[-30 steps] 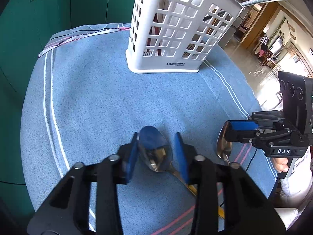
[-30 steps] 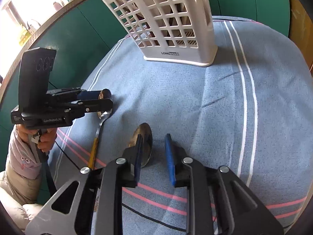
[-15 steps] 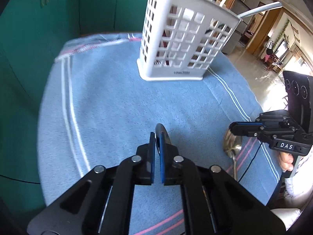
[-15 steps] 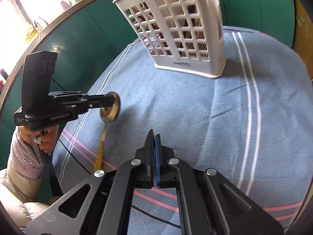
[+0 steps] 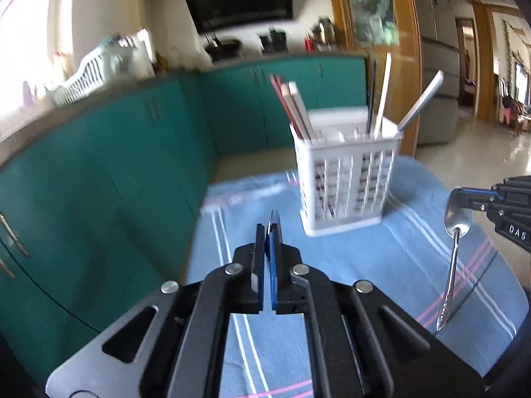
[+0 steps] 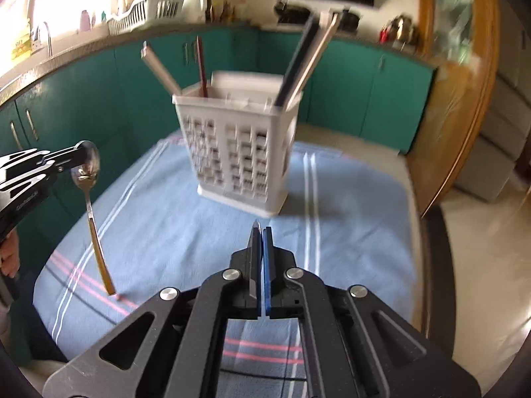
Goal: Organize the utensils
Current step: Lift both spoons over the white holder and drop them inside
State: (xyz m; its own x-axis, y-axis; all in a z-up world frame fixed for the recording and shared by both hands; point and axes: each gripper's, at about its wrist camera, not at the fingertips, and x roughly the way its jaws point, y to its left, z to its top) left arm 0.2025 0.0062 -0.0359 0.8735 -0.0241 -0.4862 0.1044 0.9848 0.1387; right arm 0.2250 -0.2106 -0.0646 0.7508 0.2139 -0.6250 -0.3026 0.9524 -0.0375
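Observation:
My left gripper is shut on the bowl of a gold-handled spoon, which hangs handle-down above the blue cloth; its edge shows between my pads. My right gripper is shut on the bowl of a silver spoon, also hanging handle-down; its edge shows between the pads. The white slotted utensil basket stands upright ahead of both grippers, also in the right wrist view, and holds chopsticks and other handles.
Teal cabinets ring the table behind and to the left. A wooden door frame stands to the right. A dish rack sits on the counter.
Both grippers closed on the spoon bowls and lifted the spoons off the cloth. Both views tilted up, so the basket's top and the kitchen now show.

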